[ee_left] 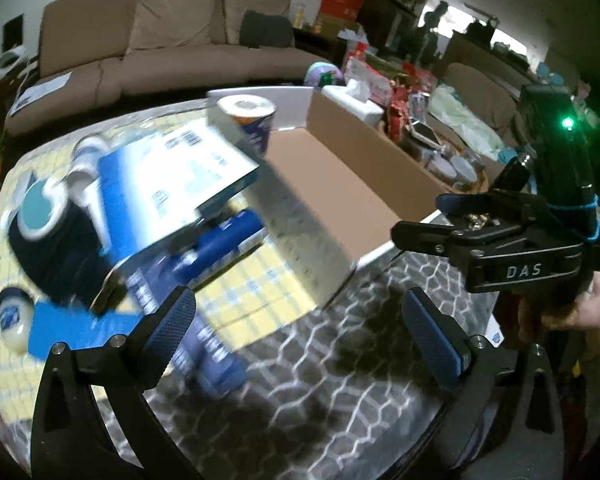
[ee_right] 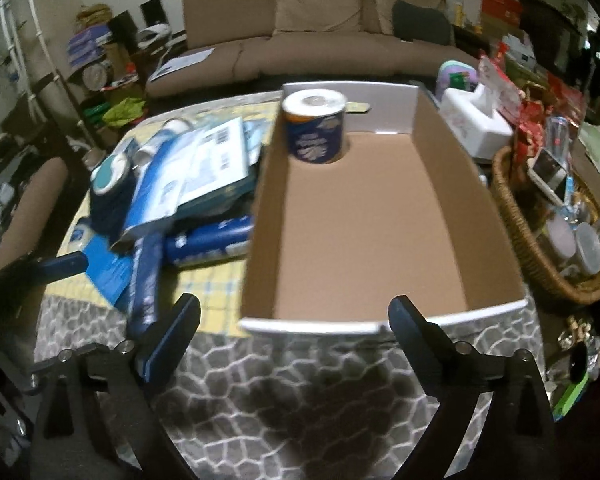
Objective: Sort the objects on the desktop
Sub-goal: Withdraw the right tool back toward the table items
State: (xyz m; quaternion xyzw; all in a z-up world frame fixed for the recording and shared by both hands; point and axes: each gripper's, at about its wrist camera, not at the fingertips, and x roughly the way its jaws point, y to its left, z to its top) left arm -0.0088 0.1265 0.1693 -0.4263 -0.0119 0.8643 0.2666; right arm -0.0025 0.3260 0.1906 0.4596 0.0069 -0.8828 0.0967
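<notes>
An open cardboard box (ee_right: 364, 216) sits on the table with one wrapped toilet roll (ee_right: 315, 128) upright in its far left corner; the box also shows in the left wrist view (ee_left: 340, 184). Left of it lies a pile: a blue-and-white flat box (ee_right: 204, 168), blue tubes (ee_right: 208, 240), a dark pouch with a teal lid (ee_right: 110, 172) and a small jar (ee_left: 15, 322). My left gripper (ee_left: 300, 316) is open and empty, near the pile. My right gripper (ee_right: 294, 324) is open and empty, just before the box's near wall; it also shows in the left wrist view (ee_left: 420, 220).
A wicker basket (ee_right: 516, 216) with jars and a phone stands right of the box. A white tissue box (ee_right: 476, 120) is behind it. A yellow checked cloth (ee_right: 216, 284) lies under the pile. A brown sofa (ee_right: 316, 32) is beyond the table.
</notes>
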